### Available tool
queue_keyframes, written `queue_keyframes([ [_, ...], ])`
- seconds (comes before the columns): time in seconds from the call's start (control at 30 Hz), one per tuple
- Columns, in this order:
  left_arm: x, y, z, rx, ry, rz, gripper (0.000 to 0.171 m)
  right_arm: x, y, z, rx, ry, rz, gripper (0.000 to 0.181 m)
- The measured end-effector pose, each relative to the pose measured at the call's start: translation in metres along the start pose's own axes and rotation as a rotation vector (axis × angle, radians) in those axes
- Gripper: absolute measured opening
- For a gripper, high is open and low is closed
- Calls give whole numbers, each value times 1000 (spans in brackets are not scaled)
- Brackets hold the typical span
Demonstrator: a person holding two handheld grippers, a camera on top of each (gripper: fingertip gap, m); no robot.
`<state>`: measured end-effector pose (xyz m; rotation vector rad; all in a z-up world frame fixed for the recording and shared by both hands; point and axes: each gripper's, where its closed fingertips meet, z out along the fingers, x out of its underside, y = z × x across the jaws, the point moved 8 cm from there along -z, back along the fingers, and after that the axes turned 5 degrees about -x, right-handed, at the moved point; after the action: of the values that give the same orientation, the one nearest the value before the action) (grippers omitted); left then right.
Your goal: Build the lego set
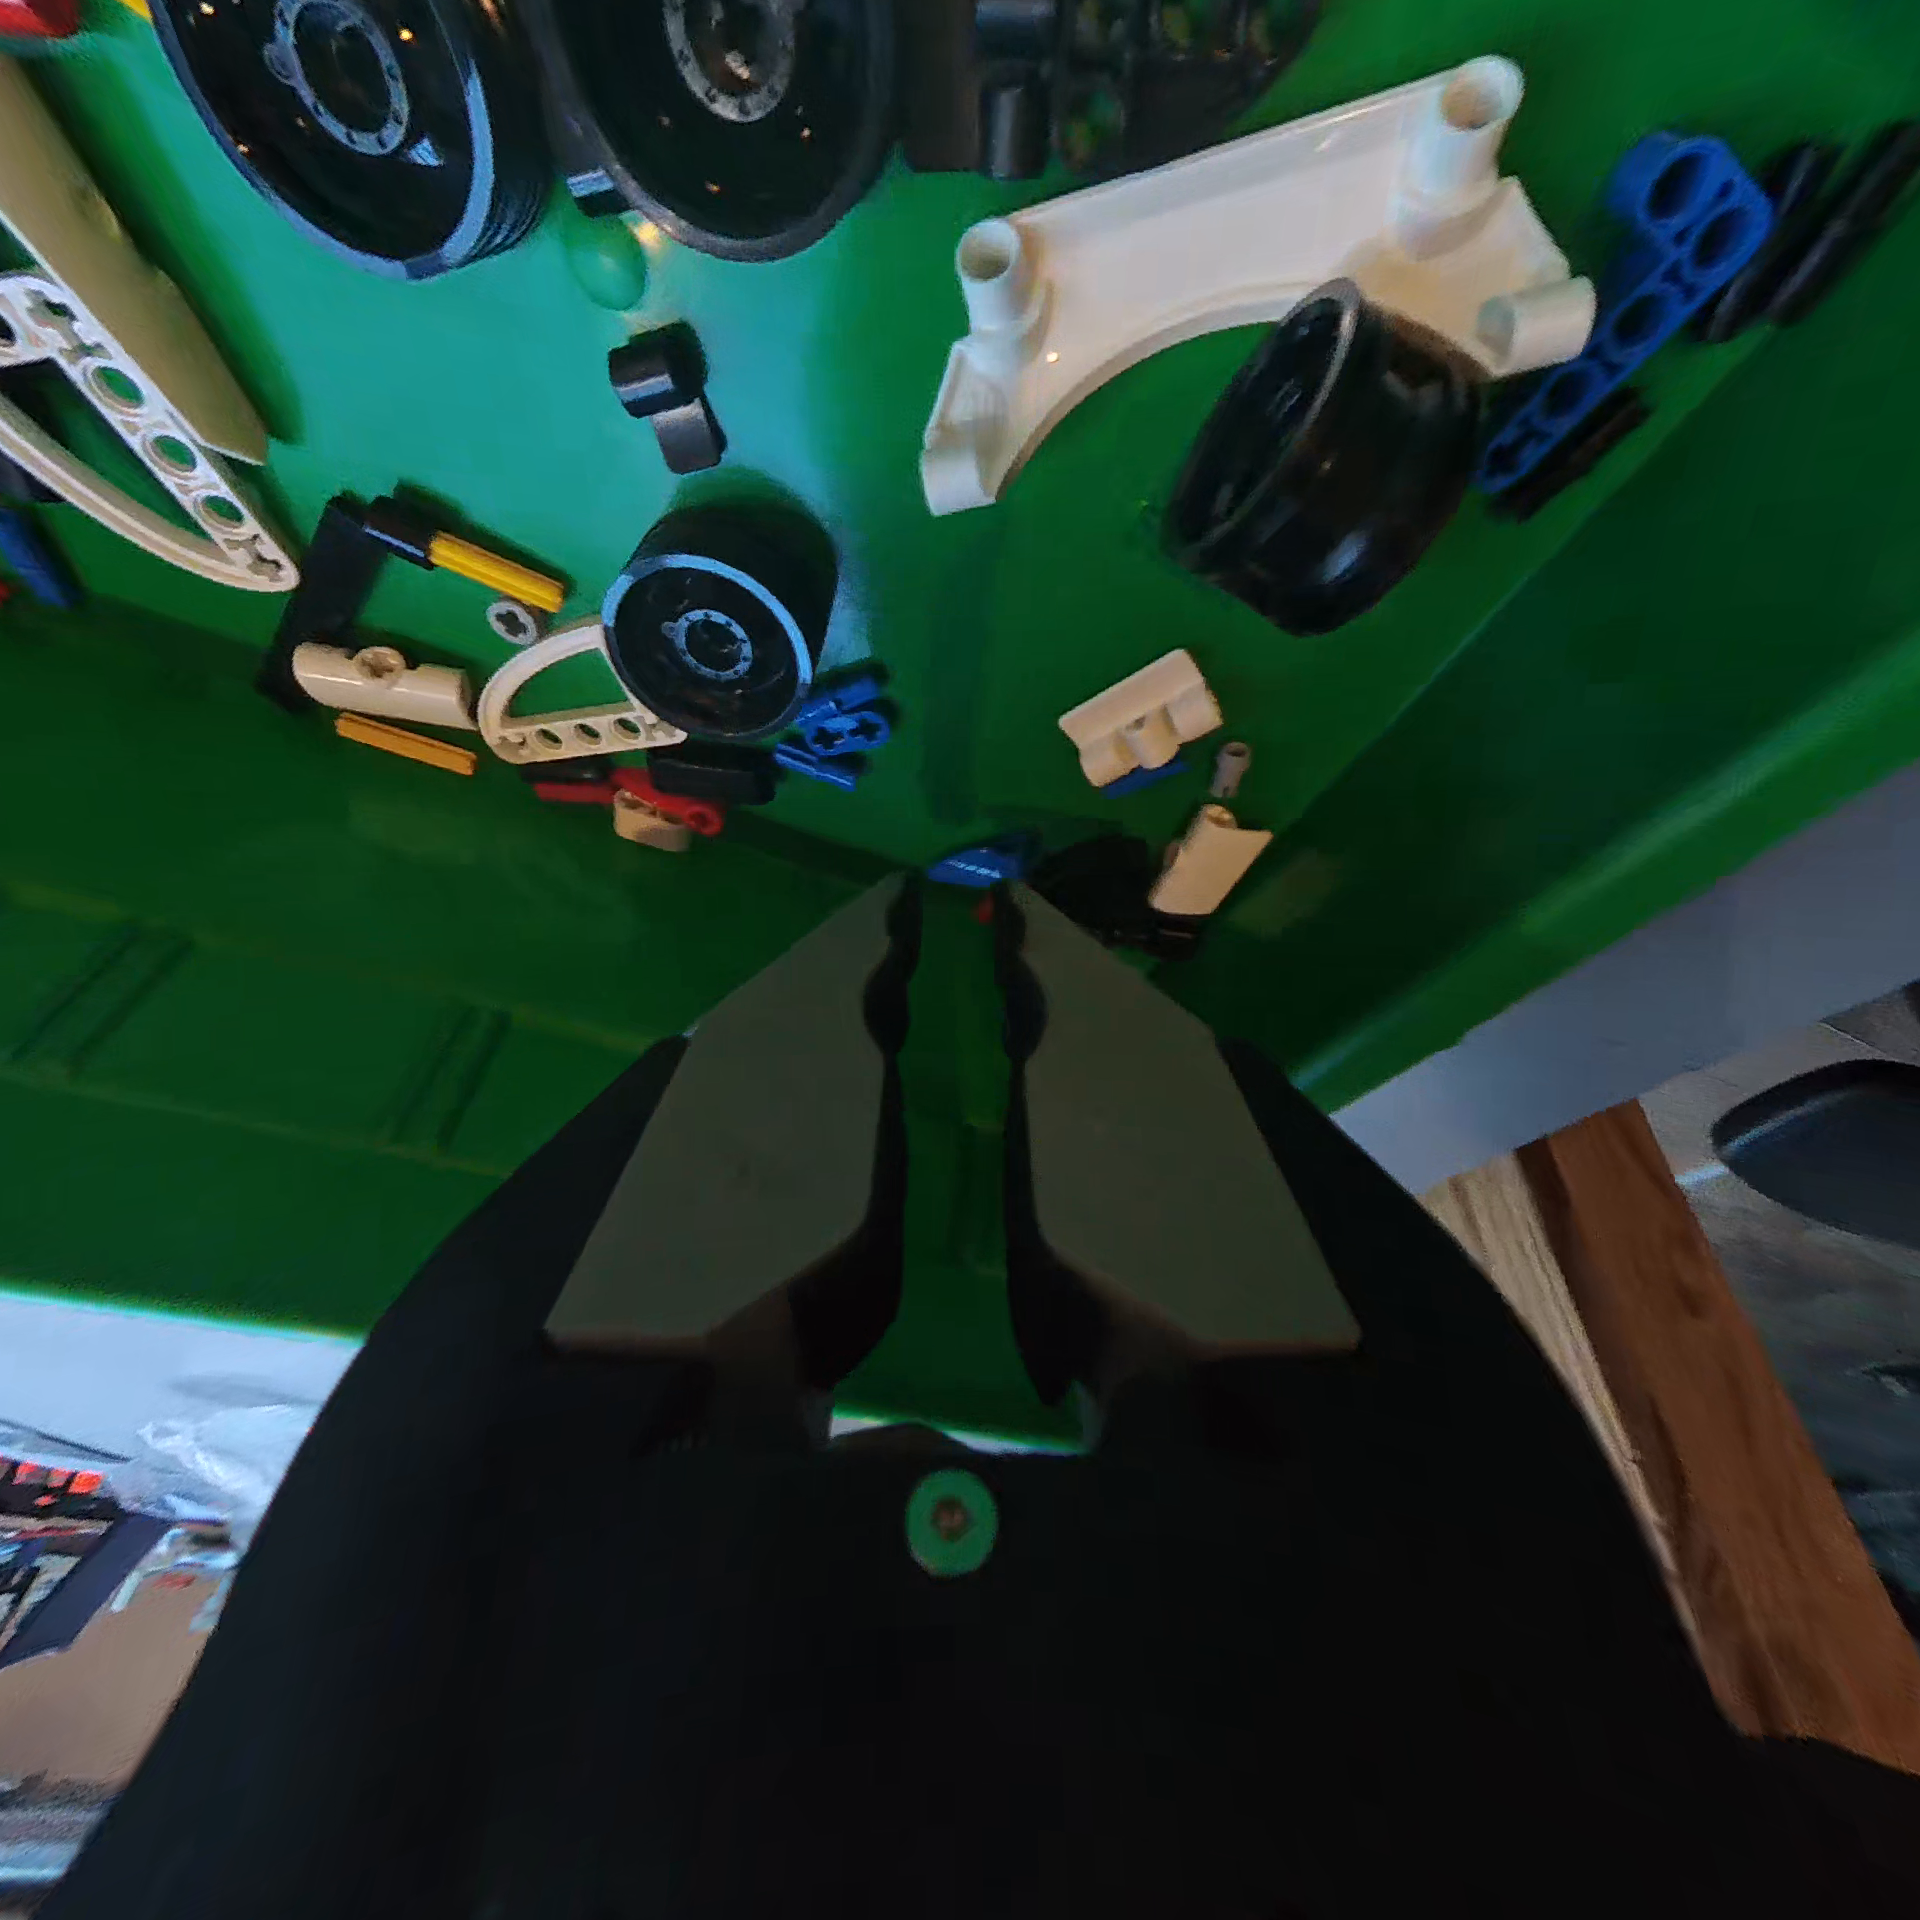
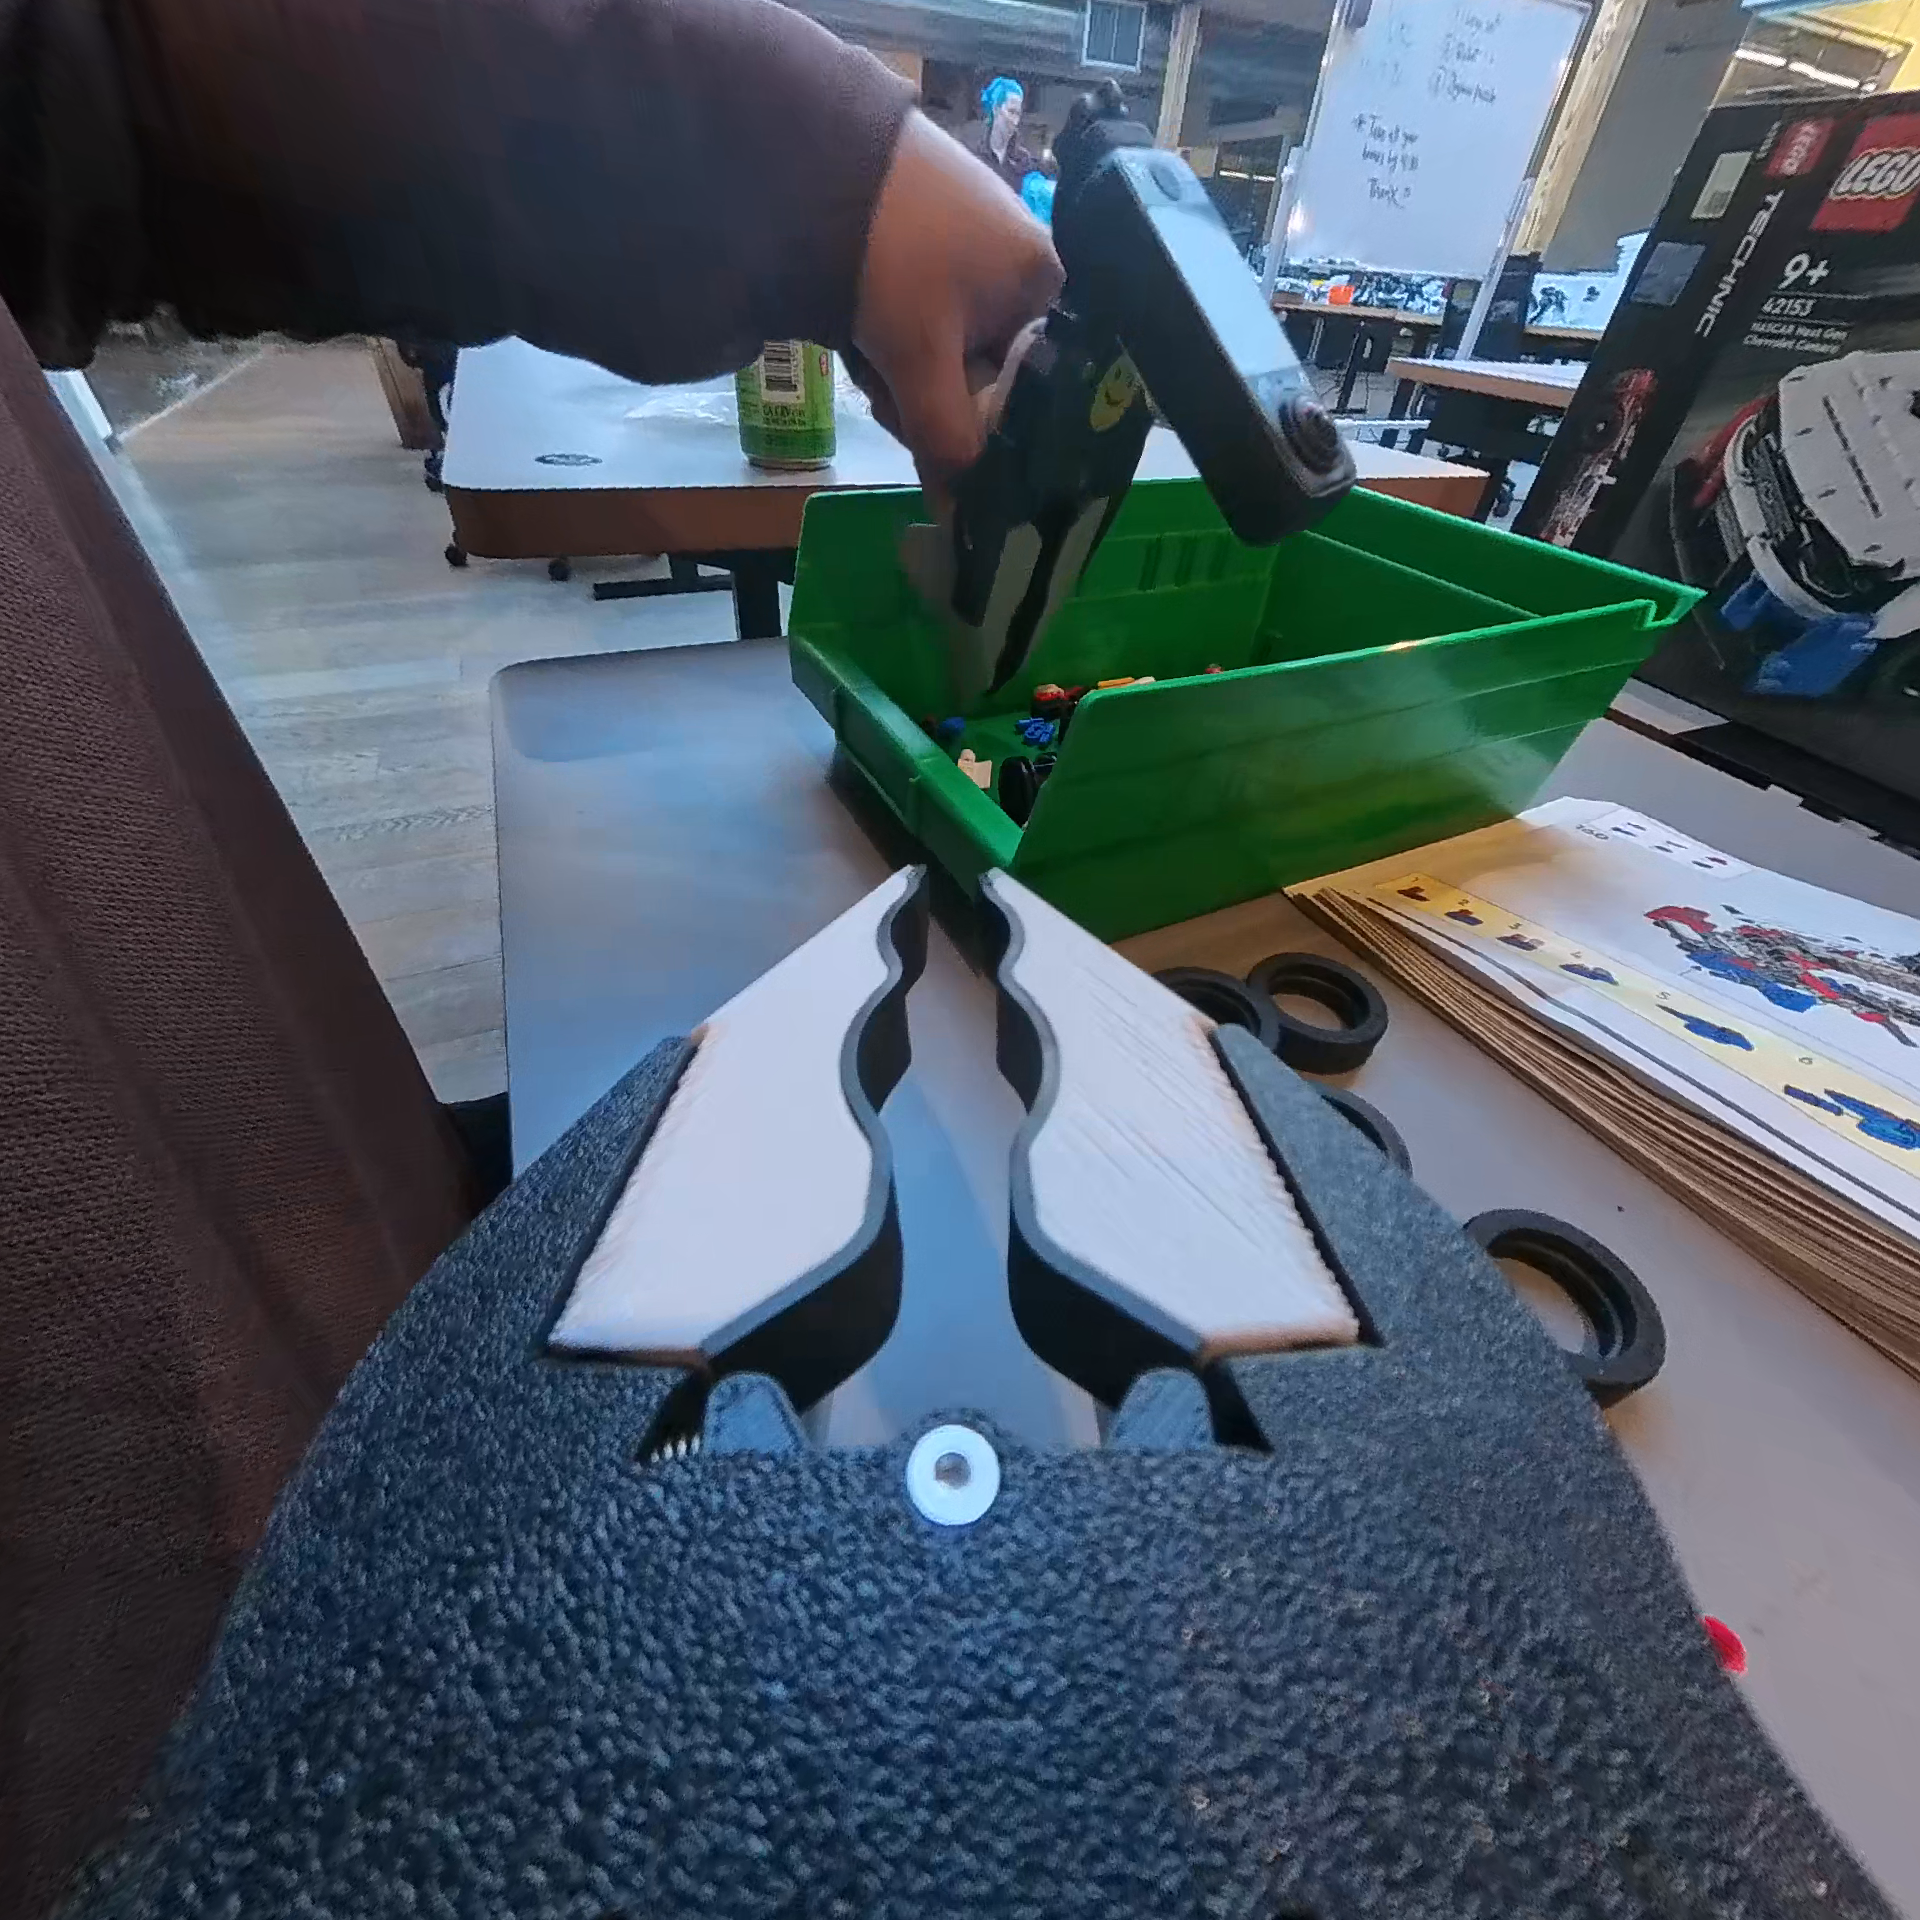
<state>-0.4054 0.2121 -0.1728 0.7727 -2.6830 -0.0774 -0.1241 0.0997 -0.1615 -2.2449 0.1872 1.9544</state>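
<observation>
Inside green bin (image 1: 312,987), left tool (image 1: 956,883) slightly parted over blue piece (image 1: 977,862), empty; right tool (image 2: 956,883) slightly parted, empty.

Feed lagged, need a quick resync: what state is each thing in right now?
left gripper: inside the bin, tips at a small blue piece, slightly parted
right gripper: open, empty, above the table
green bin: upright, parts loose inside
instruction booklet: open
rubber tyres: loose on table
</observation>
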Motion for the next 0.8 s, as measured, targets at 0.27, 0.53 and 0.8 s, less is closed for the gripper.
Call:
queue_keyframes([
  [0.27,1,-7,13,42,29,-39,6,1,4,-4,-10,3,-11,9],
  [0.53,4,-5,4,24,5,-55,4,1,5,-3,-3,9,-21,8],
  [0.8,4,-8,11,66,2,-116,4,1,5,-3,-3,13,-23,8],
])
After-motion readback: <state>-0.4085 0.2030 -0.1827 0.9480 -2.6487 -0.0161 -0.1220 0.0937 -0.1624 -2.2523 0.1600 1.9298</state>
